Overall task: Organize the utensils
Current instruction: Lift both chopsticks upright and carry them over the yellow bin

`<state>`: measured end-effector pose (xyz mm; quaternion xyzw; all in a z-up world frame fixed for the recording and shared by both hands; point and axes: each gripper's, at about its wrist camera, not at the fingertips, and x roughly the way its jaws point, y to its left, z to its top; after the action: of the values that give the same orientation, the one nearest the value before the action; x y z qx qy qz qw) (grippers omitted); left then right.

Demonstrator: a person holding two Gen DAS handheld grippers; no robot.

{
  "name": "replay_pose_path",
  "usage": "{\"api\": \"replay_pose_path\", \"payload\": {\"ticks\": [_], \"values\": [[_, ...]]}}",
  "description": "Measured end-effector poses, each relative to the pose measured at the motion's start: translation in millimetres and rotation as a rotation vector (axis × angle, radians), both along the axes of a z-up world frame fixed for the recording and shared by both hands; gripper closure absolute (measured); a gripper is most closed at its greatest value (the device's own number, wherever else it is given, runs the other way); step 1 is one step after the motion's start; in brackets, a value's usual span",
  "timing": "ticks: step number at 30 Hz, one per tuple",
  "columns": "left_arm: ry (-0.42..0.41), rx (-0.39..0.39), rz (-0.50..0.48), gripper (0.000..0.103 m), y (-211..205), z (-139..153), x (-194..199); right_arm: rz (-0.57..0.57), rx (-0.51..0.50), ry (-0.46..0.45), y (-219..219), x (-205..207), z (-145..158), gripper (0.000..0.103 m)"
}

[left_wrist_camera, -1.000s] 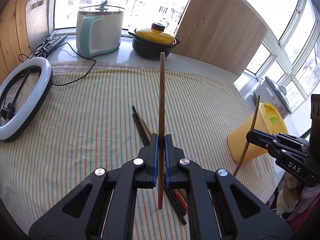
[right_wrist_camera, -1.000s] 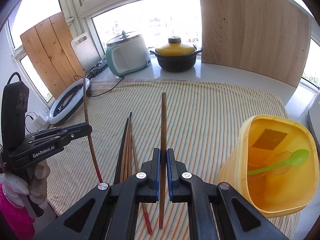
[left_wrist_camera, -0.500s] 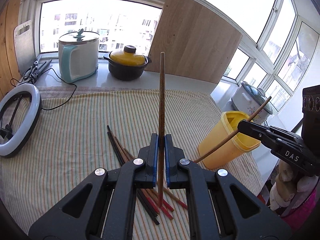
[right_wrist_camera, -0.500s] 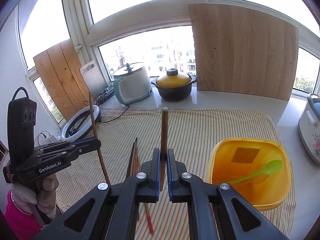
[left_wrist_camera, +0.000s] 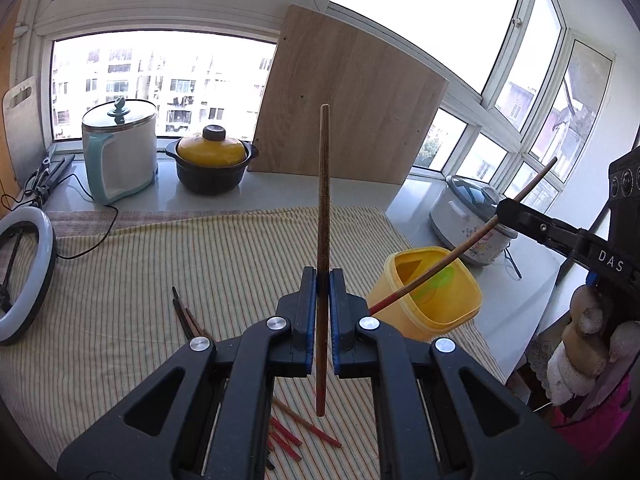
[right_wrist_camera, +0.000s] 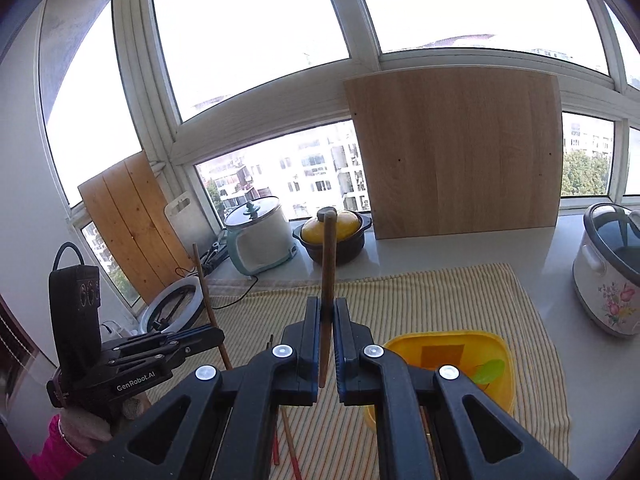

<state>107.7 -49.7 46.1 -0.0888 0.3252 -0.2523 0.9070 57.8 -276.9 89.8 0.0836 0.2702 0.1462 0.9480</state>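
On a striped cloth [left_wrist_camera: 132, 280]: yellow tub [left_wrist_camera: 432, 300] holding a green spoon [right_wrist_camera: 488, 371].
Left gripper [left_wrist_camera: 323, 280] and right gripper [right_wrist_camera: 328, 312] each pinching one chopstick [left_wrist_camera: 323, 184]; more chopsticks [left_wrist_camera: 188, 316] loose alongside.

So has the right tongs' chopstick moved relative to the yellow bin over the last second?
Yes. The right tongs have risen and swung toward the bin; their chopstick, earlier beside the bin, now slants across its mouth.

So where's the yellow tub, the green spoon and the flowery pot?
yellow tub [left_wrist_camera: 460, 318], left wrist view, outer wall.
green spoon [right_wrist_camera: 489, 371], right wrist view, bowl inside the tub.
flowery pot [right_wrist_camera: 600, 292], right wrist view, white side.
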Motion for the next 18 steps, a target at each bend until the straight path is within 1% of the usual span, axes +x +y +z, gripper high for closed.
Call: {"api": "replay_pose_path", "payload": {"ticks": [5, 11, 14, 18], "values": [[-0.018, 0.002, -0.010, 0.099, -13, 6, 2, -0.047, 0.033, -0.036, -24, -8, 13, 0.099], [-0.032, -0.014, -0.032, 0.099, -29, 14, 3, -0.100, 0.060, -0.069, -51, -17, 22, 0.099], [-0.049, -0.023, -0.041, 0.099, -37, 22, 5, -0.122, 0.051, -0.069, -61, -18, 22, 0.099], [-0.071, -0.051, -0.055, 0.099, -49, 35, 9, -0.142, 0.037, -0.044, -70, -15, 13, 0.099]]}}
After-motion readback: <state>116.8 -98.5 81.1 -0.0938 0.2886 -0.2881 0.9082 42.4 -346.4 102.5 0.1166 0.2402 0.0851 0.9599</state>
